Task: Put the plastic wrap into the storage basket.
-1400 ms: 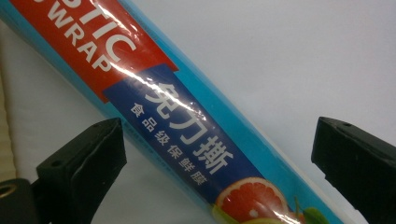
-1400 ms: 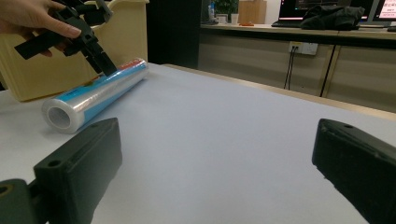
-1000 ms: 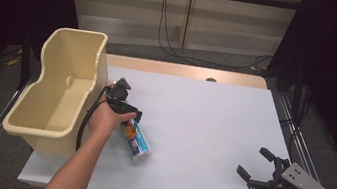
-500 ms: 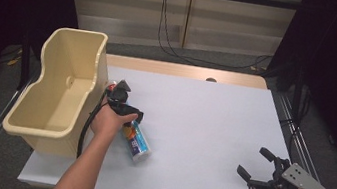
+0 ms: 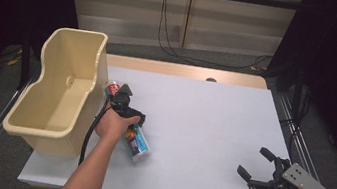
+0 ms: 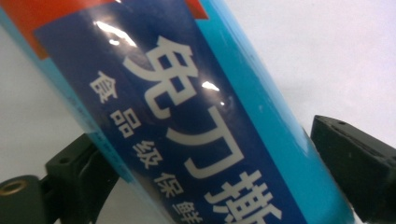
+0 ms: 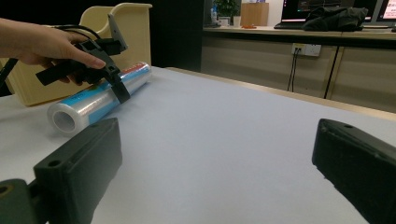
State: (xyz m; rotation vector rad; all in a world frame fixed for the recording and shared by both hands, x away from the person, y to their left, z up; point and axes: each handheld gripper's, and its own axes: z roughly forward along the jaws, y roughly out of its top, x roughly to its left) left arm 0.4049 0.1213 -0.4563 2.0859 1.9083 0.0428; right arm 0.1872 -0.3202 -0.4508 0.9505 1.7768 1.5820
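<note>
One left tool [image 5: 126,111] straddles the film roll [image 5: 135,140], jaws just closing, beside the beige bin [image 5: 63,89]; right tool [image 5: 265,175] gapes empty.

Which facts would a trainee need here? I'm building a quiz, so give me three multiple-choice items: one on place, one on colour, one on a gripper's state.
1. Where does the roll of cling film lie?
A. inside the beige bin
B. on the white table beside the bin
C. on the floor

2. What is the main colour of the roll's label?
A. blue
B. green
C. yellow

3. How do the right gripper's jaws stand?
A. clamped on the roll
B. shut on nothing
C. open, nothing between them

Answers:
1 B: the high view shows it flat on the table, just right of the beige bin.
2 A: the left gripper view shows a blue label with white characters.
3 C: the right gripper view shows its jaws wide apart over bare table.
</note>
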